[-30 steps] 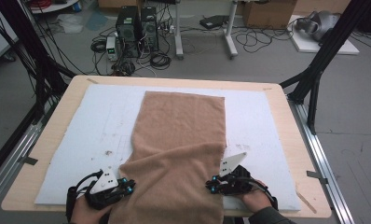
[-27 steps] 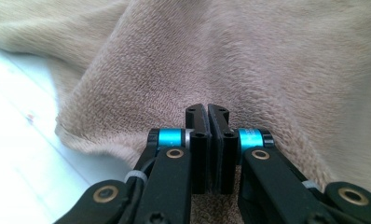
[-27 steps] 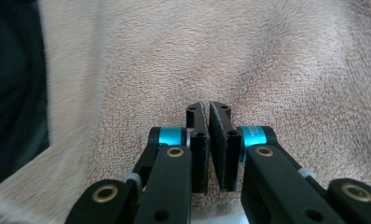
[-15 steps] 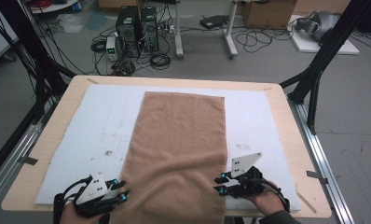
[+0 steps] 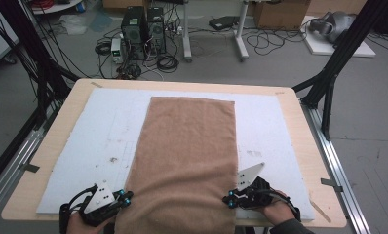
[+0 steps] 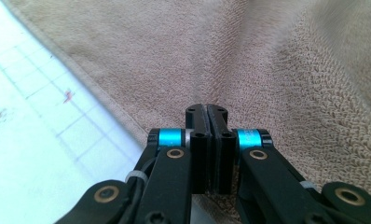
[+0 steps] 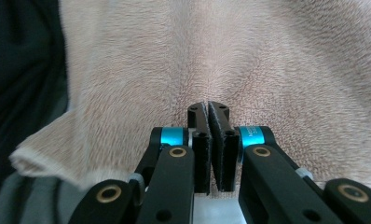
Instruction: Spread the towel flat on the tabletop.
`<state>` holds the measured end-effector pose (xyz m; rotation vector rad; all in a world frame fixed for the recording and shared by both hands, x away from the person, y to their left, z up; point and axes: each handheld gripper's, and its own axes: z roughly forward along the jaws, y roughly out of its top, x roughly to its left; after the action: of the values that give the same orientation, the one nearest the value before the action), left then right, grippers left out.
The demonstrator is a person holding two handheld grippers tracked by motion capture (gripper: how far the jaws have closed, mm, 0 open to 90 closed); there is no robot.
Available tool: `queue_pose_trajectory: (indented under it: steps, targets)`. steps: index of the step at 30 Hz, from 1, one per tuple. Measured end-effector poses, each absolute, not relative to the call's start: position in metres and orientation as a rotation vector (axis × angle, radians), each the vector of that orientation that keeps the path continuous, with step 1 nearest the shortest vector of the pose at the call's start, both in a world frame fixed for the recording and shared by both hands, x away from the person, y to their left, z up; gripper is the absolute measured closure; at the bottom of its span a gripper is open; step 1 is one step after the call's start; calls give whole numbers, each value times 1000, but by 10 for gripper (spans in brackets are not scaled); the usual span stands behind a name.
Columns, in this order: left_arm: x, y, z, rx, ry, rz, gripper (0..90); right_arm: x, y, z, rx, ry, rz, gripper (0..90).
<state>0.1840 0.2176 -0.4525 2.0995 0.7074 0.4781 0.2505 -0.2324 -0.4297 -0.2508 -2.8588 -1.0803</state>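
**Towel spread flat, both near edges pinched, fold yet to come**

High view: I've got the brown towel [image 5: 187, 156] lying lengthwise on the white mat [image 5: 85, 146] of the worktop [image 5: 299, 117], near end draped over the front edge. Left tool [image 5: 125, 197] and right tool [image 5: 229, 200] sit at its near sides.

Left gripper view: jaws clamped shut, towel [image 6: 249, 65] edge apparently nipped between them.

Right gripper view: the same, pinching towel [image 7: 267, 60]. I judge the fold is not begun.
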Motion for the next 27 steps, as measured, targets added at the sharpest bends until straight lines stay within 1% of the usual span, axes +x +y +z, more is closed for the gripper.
queue_pose_trajectory:
  steps: [5, 6, 7, 8, 10, 11, 12, 14, 15, 16, 17, 18, 22, 24, 25, 26, 27]
  targets:
    - [174, 217, -448, 2110, 684, 464, 879, 240, -239, -419, -246, -2869, -1115, 874]
    - [175, 218, -446, 2101, 690, 455, 877, 239, -239, -417, -241, -2855, -1141, 844]
    - [177, 218, -445, 2088, 698, 443, 870, 237, -236, -416, -235, -2851, -1166, 786]
    - [179, 218, -443, 2083, 698, 438, 846, 237, -233, -415, -230, -2838, -1191, 771]
    - [182, 214, -443, 2095, 688, 413, 702, 236, -221, -417, -195, -2818, -1199, 720]
    - [184, 212, -444, 2113, 687, 408, 657, 237, -215, -420, -178, -2810, -1193, 718]
    - [185, 209, -446, 2134, 684, 408, 643, 237, -209, -424, -162, -2802, -1188, 708]
    - [185, 207, -451, 2141, 670, 413, 712, 236, -200, -432, -140, -2814, -1124, 714]
    - [185, 208, -452, 2132, 676, 411, 779, 235, -198, -436, -124, -2822, -1102, 731]
    - [184, 208, -452, 2128, 683, 416, 825, 233, -197, -438, -124, -2830, -1095, 772]
    - [183, 208, -452, 2129, 690, 418, 847, 233, -198, -439, -116, -2826, -1105, 833]
    - [182, 207, -451, 2129, 705, 424, 857, 231, -199, -439, -106, -2814, -1097, 854]
    - [175, 204, -448, 2143, 701, 437, 863, 225, -201, -437, -61, -2792, -1080, 854]
    - [176, 207, -446, 2112, 715, 415, 849, 228, -205, -433, -97, -2772, -1151, 820]
    - [179, 208, -444, 2101, 715, 414, 828, 230, -208, -431, -132, -2770, -1187, 785]
    - [181, 209, -442, 2096, 719, 420, 790, 234, -212, -429, -183, -2780, -1213, 742]
    - [184, 209, -440, 2089, 726, 424, 734, 238, -215, -427, -218, -2782, -1233, 724]
